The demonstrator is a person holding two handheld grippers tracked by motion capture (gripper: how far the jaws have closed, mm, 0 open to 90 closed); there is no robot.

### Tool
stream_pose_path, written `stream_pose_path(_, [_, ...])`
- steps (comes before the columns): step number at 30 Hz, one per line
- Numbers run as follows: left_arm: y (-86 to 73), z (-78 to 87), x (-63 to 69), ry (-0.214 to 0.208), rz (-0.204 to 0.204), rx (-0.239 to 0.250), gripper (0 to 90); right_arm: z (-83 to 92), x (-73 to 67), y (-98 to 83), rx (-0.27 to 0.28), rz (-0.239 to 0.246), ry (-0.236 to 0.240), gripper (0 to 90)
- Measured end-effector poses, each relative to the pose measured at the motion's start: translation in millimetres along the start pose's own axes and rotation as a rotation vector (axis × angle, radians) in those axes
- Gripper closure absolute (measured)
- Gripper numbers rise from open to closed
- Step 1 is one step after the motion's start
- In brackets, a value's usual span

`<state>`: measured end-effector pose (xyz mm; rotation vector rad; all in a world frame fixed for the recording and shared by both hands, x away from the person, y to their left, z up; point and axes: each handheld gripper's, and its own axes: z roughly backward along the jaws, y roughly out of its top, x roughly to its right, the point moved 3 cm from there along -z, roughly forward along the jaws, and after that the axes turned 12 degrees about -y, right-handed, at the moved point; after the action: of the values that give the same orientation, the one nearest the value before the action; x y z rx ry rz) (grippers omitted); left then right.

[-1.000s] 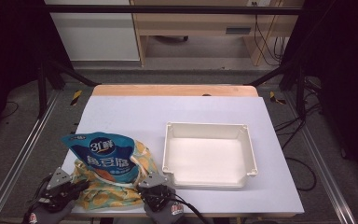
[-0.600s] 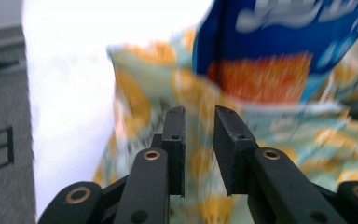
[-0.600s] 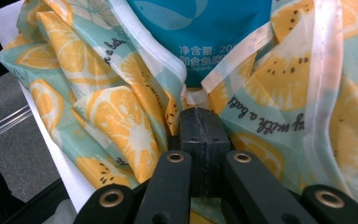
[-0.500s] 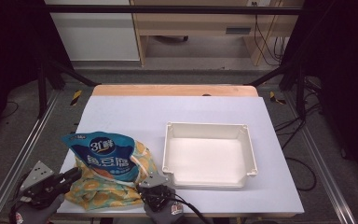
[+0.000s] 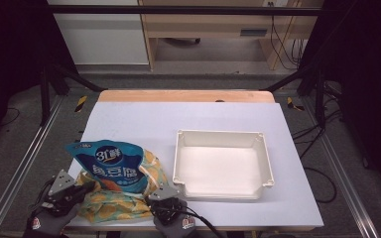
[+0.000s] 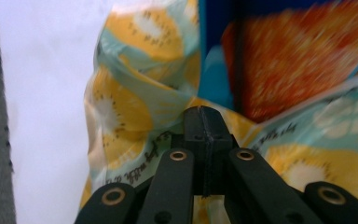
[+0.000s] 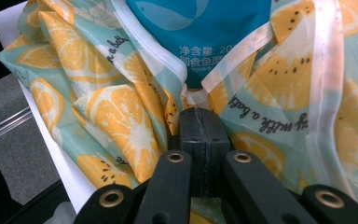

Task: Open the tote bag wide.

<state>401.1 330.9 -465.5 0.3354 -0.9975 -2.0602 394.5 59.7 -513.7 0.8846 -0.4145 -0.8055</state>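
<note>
bag: a soft bag (image 5: 110,206) printed with orange slices lies at the near left corner of the worktop (image 5: 188,119), its near hem close to the worktop's near edge.
packet: a blue snack packet (image 5: 113,166) sits part-way in the bag's mouth, its top poking out toward the far side.
left tool: the left tool (image 5: 82,190) has just been closing, and its jaws are now pressed together on the left side of the bag's cloth; the left gripper view shows the black tips (image 6: 204,122) against the printed fabric (image 6: 135,116), so it probably pinches a fold.
right tool: the right tool (image 5: 157,194) is pressed together too, pinching the bag's near right edge just below the white seam (image 7: 149,49).
step in hand: judged as holding the bag by both sides so the packet can settle inside or the bag be lifted.
doing it well: keep both pinches firm and level; lift the two sides together so the packet does not slide out of the far opening.
tray: an empty white tray (image 5: 222,140) stands just right of the bag, not touching it.
edges: the near edge and left edge of the worktop are close; a pull toward the person could drag the bag off.
open room: the far half of the worktop is bare and gives space to move away from the person.
</note>
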Motion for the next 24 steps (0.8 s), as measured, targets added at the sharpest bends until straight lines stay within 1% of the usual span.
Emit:
stream_pose_path(2, [-1.9, -2.5, -1.7, -0.001, 0.007, -0.011, 89.9, 0.0, 0.4, 0.2, -0.003, -0.007, 0.008, 90.0])
stream_pose_path(6, [-6.9, -9.7, -0.8, -0.004, -0.009, -0.055, 88.2, -0.2, 0.9, 0.6, -0.005, -0.006, 0.010, 90.0])
stream_pose_path(8, [-8.1, -11.7, -1.2, -0.006, -0.016, -0.068, 88.0, -0.2, 1.0, 0.7, -0.007, -0.004, 0.012, 90.0])
stream_pose_path(11, [-11.0, -13.7, -3.0, -0.018, -0.003, -0.081, 87.5, -0.5, 1.8, 1.3, -0.010, -0.005, 0.017, 90.0])
stream_pose_path(14, [-12.4, -14.5, -3.9, -0.024, -0.003, -0.082, 87.4, -0.7, 2.3, 2.0, -0.019, -0.011, 0.021, 90.0])
stream_pose_path(16, [-14.5, -17.4, -4.1, -0.024, 0.000, -0.111, 87.0, -0.8, 2.7, 2.4, -0.022, -0.008, 0.024, 90.0])
stream_pose_path(17, [-15.2, -18.7, -4.4, -0.028, 0.003, -0.116, 86.9, -1.0, 3.0, 2.7, -0.024, -0.004, 0.023, 89.8])
stream_pose_path(21, [-17.3, -19.9, -6.1, -0.040, 0.016, -0.115, 86.5, -1.3, 4.2, 3.8, -0.029, 0.003, 0.026, 88.7])
stream_pose_path(24, [-17.7, -20.5, -6.2, -0.041, 0.008, -0.112, 86.1, -1.0, 4.2, 4.4, -0.034, 0.004, 0.026, 87.2])
